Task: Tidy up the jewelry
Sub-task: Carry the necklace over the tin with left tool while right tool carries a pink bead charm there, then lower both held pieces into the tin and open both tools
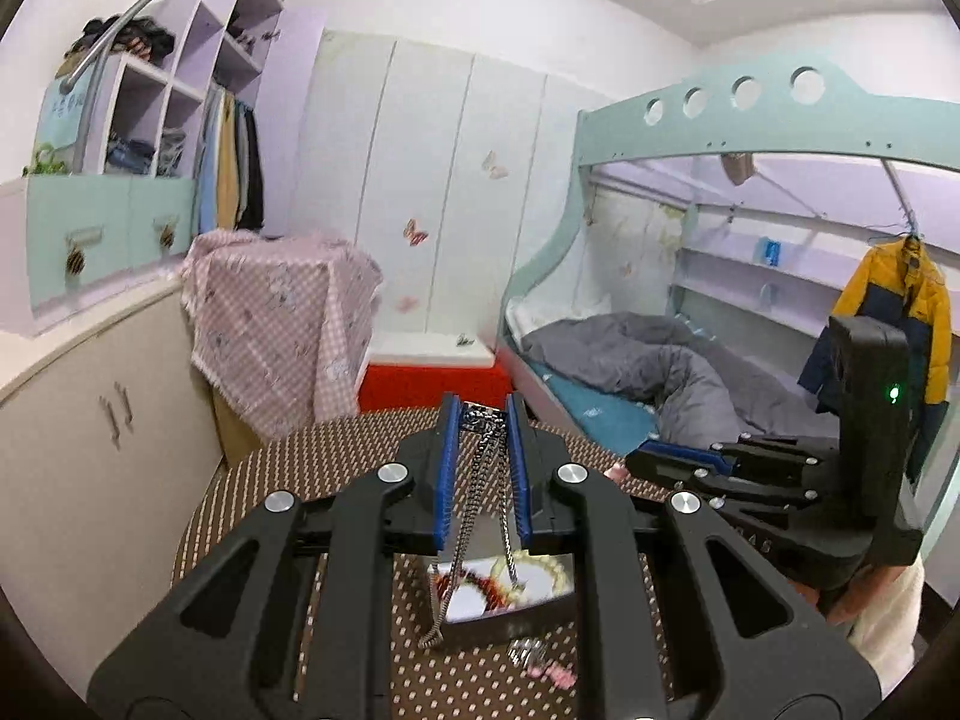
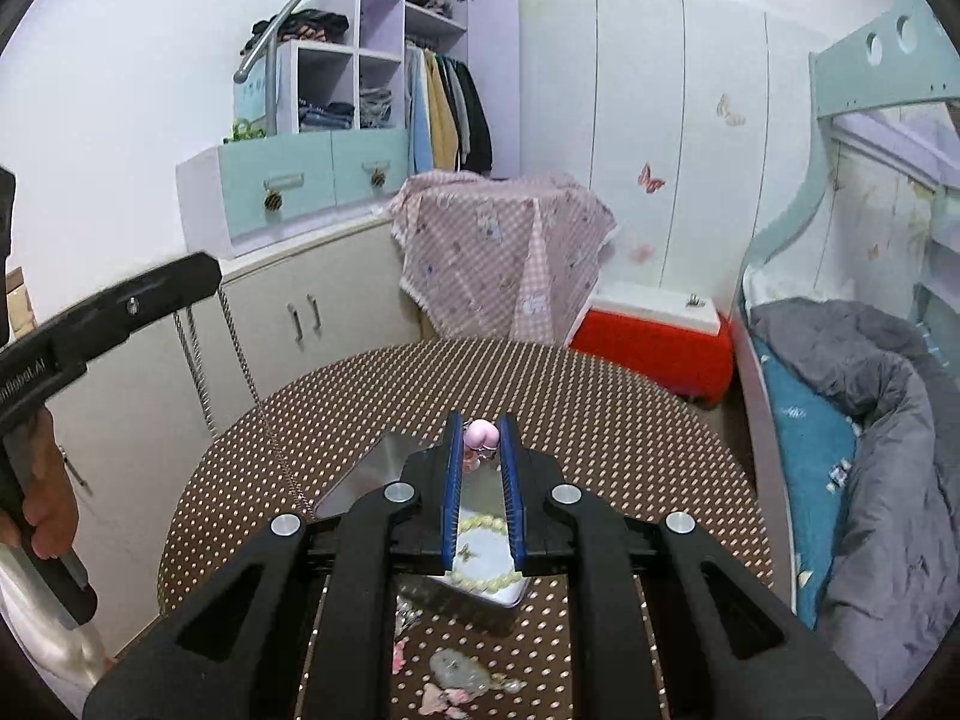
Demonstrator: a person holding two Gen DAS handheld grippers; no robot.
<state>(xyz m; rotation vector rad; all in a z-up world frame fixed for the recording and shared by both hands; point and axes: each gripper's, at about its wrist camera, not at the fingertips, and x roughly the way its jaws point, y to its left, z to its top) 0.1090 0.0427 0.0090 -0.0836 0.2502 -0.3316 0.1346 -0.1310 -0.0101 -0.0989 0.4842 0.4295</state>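
Note:
My left gripper [image 1: 483, 414] is shut on a silver chain necklace [image 1: 474, 492]. The chain hangs in two strands down over a metal jewelry tin [image 1: 504, 612]; the tin holds a bead bracelet and a red piece. In the right wrist view the same chain [image 2: 240, 360] dangles from the left gripper at the left edge. My right gripper [image 2: 479, 435] is shut on a pink heart charm [image 2: 482, 433], above the tin [image 2: 480, 576], which shows a pale bead bracelet [image 2: 486, 582]. The right gripper also shows in the left wrist view [image 1: 636, 462].
The round table [image 2: 600, 420] has a brown dotted cloth. Loose pink and silver trinkets [image 2: 456, 678] lie in front of the tin. A cabinet [image 2: 300, 324] stands left, a red box [image 2: 654, 348] behind, a bunk bed [image 2: 852, 420] right.

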